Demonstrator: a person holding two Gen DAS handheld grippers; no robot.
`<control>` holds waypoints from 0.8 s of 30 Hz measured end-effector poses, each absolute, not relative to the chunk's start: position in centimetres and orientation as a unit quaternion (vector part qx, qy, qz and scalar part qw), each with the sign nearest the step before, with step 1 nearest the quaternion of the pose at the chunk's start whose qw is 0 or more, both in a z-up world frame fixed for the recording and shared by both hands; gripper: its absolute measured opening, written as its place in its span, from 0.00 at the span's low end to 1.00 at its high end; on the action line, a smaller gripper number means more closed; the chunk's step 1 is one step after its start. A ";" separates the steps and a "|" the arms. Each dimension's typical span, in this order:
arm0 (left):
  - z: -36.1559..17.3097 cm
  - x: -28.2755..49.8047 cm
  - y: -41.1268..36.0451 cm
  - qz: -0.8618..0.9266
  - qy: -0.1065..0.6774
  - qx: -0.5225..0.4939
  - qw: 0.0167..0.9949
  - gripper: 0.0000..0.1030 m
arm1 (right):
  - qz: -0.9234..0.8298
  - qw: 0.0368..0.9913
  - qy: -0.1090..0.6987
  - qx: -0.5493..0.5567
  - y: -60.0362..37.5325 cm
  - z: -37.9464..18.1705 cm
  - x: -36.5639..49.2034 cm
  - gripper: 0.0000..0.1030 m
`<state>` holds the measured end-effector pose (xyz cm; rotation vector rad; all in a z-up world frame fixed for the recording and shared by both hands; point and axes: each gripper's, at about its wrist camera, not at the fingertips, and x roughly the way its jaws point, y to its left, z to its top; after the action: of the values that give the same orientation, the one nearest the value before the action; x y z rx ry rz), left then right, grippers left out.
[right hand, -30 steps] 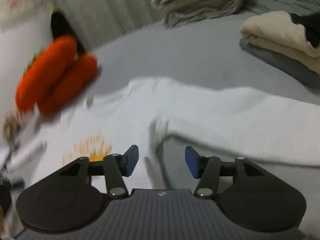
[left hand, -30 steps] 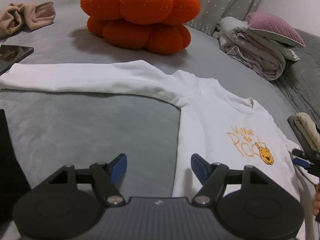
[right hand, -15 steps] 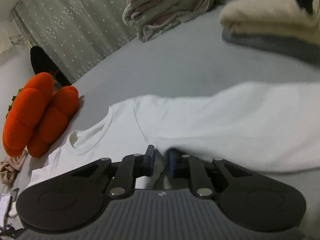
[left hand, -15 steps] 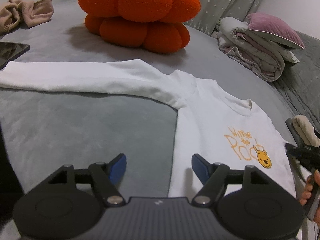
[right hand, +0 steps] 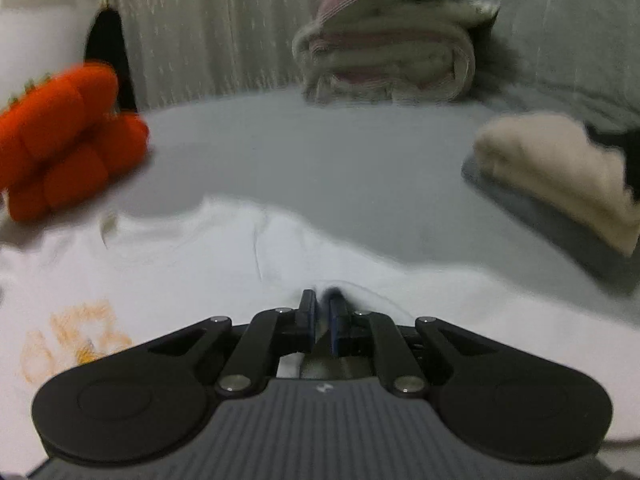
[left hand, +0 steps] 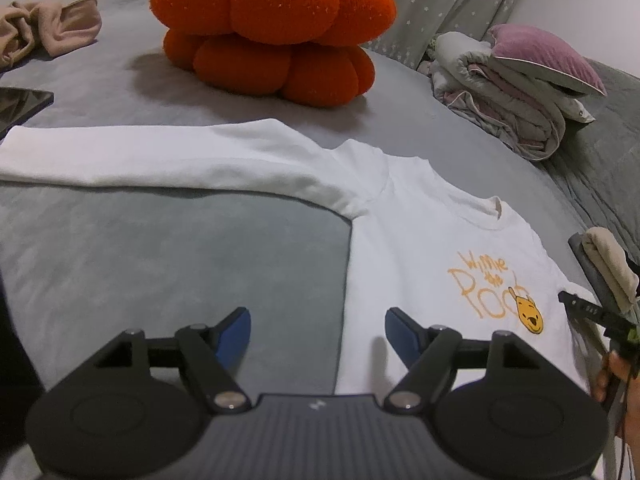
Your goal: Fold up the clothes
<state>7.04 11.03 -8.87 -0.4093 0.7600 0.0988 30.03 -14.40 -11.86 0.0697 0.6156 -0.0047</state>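
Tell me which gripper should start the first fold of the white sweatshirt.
Right. The right gripper is already pinched on the white sweatshirt near its armpit, so it can probably pull that side over. The left gripper hangs open at the other side edge, gripping nothing.

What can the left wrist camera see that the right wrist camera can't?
Only the left wrist view shows the long sleeve stretched out flat, the beige cloth, the dark tablet and the open left tongs.

Only the right wrist view shows the right tongs pinched shut on a fold of the white sweater.

Both show the sweater with its orange print, the orange cushion, the folded blankets and the grey bed.
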 end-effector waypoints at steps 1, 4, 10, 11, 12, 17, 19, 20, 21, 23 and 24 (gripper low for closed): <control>-8.9 7.0 11.0 0.048 0.369 -0.197 0.907 0.73 | -0.001 0.952 0.304 0.035 -14.4 -11.9 30.0 0.10; -8.9 6.7 11.2 0.051 0.369 -0.195 0.907 0.73 | 0.003 0.950 0.310 0.044 -14.7 -10.8 29.6 0.19; -8.7 6.5 11.8 0.053 0.365 -0.209 0.906 0.73 | 0.027 0.941 0.329 0.069 -14.1 -8.2 28.0 0.42; -8.7 6.5 11.7 0.052 0.366 -0.208 0.906 0.73 | 0.046 0.938 0.337 0.062 -13.3 -8.4 27.6 0.42; -8.6 6.5 11.7 0.052 0.366 -0.207 0.906 0.73 | 0.067 0.934 0.347 0.054 -12.4 -8.6 27.3 0.42; -8.1 6.3 12.4 0.060 0.358 -0.213 0.907 0.75 | 0.080 0.917 0.390 -0.026 -9.3 -10.8 27.0 0.47; -7.8 6.1 13.2 0.070 0.352 -0.221 0.907 0.76 | 0.084 0.921 0.379 -0.022 -9.0 -10.1 26.8 0.48; -7.6 6.2 13.8 0.077 0.350 -0.224 0.906 0.77 | 0.094 0.923 0.371 -0.021 -8.8 -9.9 26.6 0.49; -7.5 6.3 14.3 0.085 0.348 -0.227 0.905 0.77 | 0.100 0.923 0.370 -0.023 -8.5 -9.8 26.4 0.50; -7.1 6.6 15.7 0.102 0.346 -0.238 0.902 0.77 | 0.107 0.921 0.374 -0.033 -8.0 -10.0 26.3 0.51; -7.0 6.7 16.5 0.109 0.343 -0.247 0.900 0.77 | 0.108 0.919 0.377 -0.037 -7.9 -10.2 26.2 0.51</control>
<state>6.73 16.54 -6.98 -0.5113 0.7090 0.2260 26.22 -7.89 -10.24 -0.0764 0.7744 0.2212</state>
